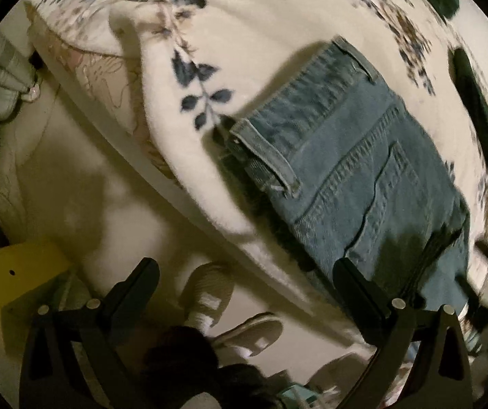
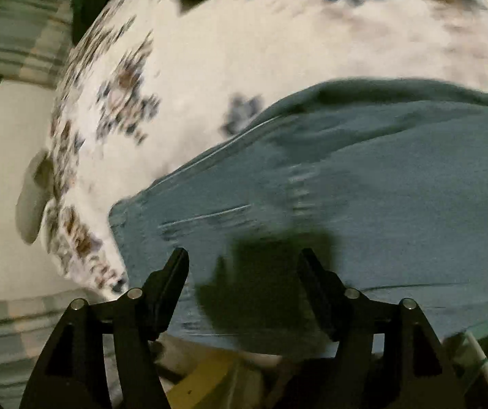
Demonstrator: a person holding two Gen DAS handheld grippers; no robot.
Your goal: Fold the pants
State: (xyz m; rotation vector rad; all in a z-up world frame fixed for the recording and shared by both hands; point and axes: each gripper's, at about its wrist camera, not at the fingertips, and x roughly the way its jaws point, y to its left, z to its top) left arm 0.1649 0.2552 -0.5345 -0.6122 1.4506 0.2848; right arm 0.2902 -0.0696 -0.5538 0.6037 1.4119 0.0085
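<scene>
Both my left gripper (image 1: 244, 279) and right gripper (image 2: 244, 269) hover with jaws wide, empty. I should pinch the jeans (image 1: 363, 156) by matching edges on the bed (image 1: 261, 27), then fold evenly.

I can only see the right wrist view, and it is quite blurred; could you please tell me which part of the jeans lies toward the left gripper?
Observer: The waistband end; the left wrist view shows the jeans with belt loops and a back pocket facing up on the flowered blanket.
Operator: Thank you. Is the left gripper holding them?
Observer: No, the left gripper is open, with nothing between its fingers.
Operator: Is anything below the bed edge there?
Observer: Yes, a yellow box sits on the floor, with pale shoes nearby.
</scene>
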